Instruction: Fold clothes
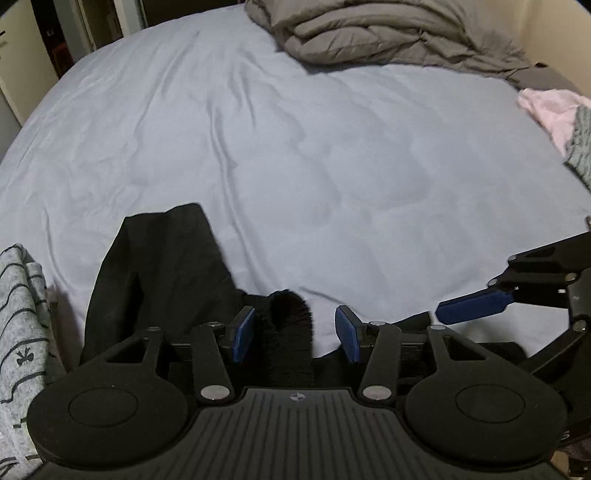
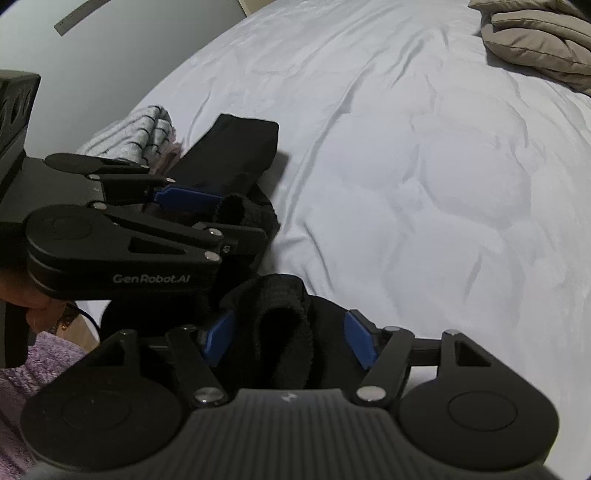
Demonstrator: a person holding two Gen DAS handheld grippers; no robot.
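Note:
A black garment (image 1: 162, 266) lies partly folded at the near edge of the bed; it also shows in the right wrist view (image 2: 236, 147). My left gripper (image 1: 295, 332) is open, with a fuzzy black fold of the garment (image 1: 290, 332) standing between its blue pads, not pinched. My right gripper (image 2: 291, 338) is open too, with another ribbed black fold (image 2: 284, 332) bunched between its pads. The right gripper shows at the right of the left wrist view (image 1: 476, 306), and the left gripper shows at the left of the right wrist view (image 2: 192, 199).
The pale blue bedsheet (image 1: 295, 147) spreads ahead. A grey duvet (image 1: 388, 33) is piled at the far side. A grey striped garment (image 1: 22, 314) lies at the left, a pink cloth (image 1: 550, 110) and a grey knit (image 1: 583, 147) at the right edge.

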